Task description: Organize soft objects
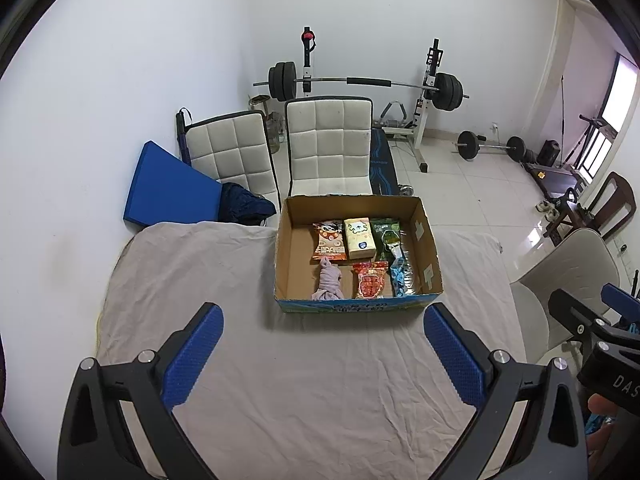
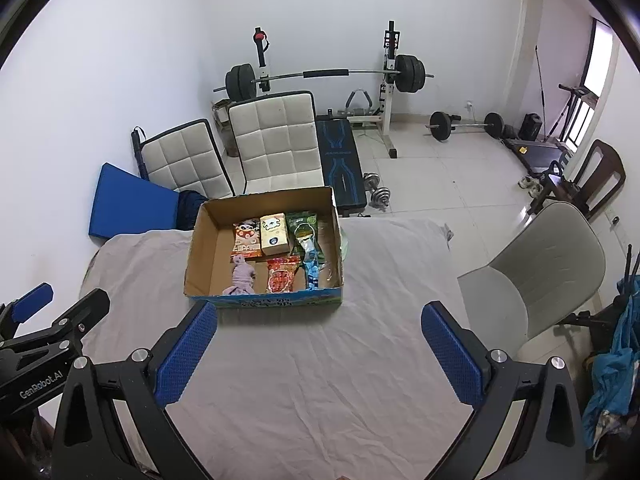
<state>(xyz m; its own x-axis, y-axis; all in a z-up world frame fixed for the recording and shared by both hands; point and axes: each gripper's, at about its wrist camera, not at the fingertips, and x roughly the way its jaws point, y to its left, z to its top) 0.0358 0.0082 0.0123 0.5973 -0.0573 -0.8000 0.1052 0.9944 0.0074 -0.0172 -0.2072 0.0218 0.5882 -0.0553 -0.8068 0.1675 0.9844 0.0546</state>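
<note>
1. Brown corrugated cardboard forms the open box that stands on the wrinkled pale grey cloth covering the table, and every soft thing in sight lies inside it.
2. Along the far row sit an orange-and-white snack bag with a cartoon face, a pale yellow tissue pack and a dark green packet, side by side and touching.
3. Along the near row lie a crumpled mauve cloth bundle, a red snack packet and a blue-and-clear plastic wrapper.
4. The left part of the box floor is bare cardboard.
5. No loose item shows on the cloth around the box in either wrist view, so the sorting looks finished or very nearly so; whether anything waits outside these views cannot be told.
6. The left gripper hovers over the cloth near the box, jaws spread wide with nothing between them.
7. The right gripper hangs likewise, jaws wide apart and empty, well short of the box.
</note>
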